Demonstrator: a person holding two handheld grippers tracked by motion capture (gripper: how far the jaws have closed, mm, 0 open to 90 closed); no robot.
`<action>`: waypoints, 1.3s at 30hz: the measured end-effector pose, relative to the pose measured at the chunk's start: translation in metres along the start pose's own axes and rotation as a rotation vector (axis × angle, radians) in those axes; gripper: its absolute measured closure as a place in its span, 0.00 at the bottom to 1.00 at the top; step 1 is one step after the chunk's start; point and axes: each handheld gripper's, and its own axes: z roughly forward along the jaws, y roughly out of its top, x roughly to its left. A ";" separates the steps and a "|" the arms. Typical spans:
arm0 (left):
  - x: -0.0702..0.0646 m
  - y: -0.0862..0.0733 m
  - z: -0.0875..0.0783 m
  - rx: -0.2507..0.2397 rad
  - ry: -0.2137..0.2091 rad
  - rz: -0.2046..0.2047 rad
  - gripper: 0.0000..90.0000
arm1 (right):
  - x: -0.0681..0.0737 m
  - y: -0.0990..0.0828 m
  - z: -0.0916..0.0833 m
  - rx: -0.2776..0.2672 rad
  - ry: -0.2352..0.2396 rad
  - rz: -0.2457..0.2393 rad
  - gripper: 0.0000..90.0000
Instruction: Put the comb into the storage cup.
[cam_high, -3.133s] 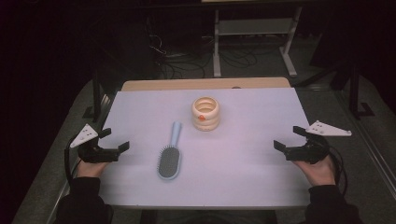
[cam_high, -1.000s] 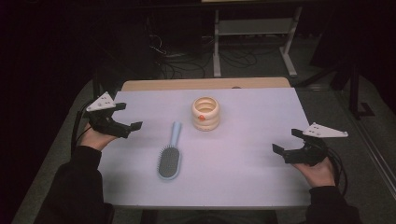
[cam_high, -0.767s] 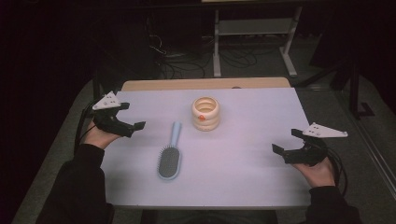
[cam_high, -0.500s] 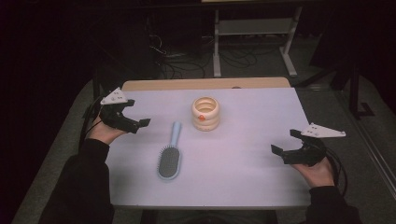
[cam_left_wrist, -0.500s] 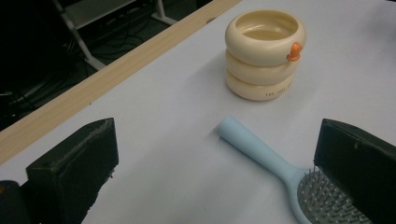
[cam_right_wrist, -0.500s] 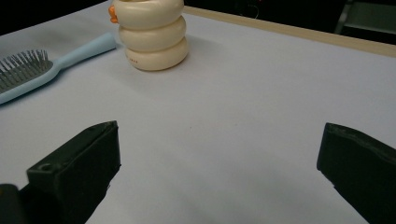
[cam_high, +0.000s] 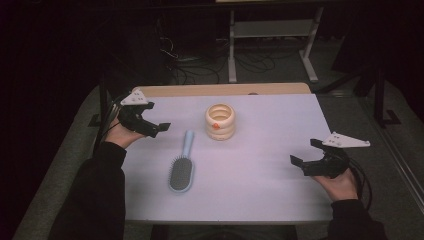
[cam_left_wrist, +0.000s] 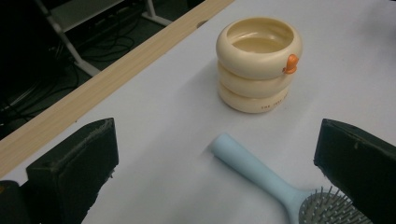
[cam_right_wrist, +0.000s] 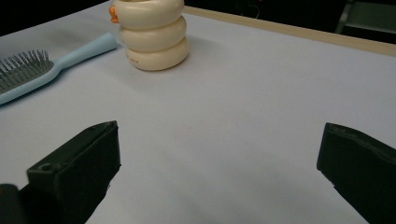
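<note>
Brush (cam_high: 182, 164) untouched, just left of cup (cam_high: 221, 121). Left gripper (cam_high: 155, 129) held wide open, empty, near handle; approach step judged. Right gripper (cam_high: 305, 152) open, empty, well right of cup.

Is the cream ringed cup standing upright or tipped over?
Upright. The cream ringed cup stands on its base on the table, its open mouth facing up; the left gripper view looks into its hollow.

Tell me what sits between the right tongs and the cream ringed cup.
Nothing: in the right gripper view, only bare white table top stretches from the open right tongs to the cream ringed cup.
</note>
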 end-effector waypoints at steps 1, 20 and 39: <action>0.000 0.000 0.000 0.000 0.000 0.000 0.00 | 0.000 0.000 0.000 0.001 0.001 0.000 0.00; -0.005 0.011 0.028 0.019 -0.041 0.010 0.00 | 0.000 0.000 0.000 0.001 0.002 -0.001 0.00; 0.000 0.005 0.050 0.048 -0.098 -0.026 0.01 | 0.001 0.000 0.000 0.002 0.006 -0.003 0.00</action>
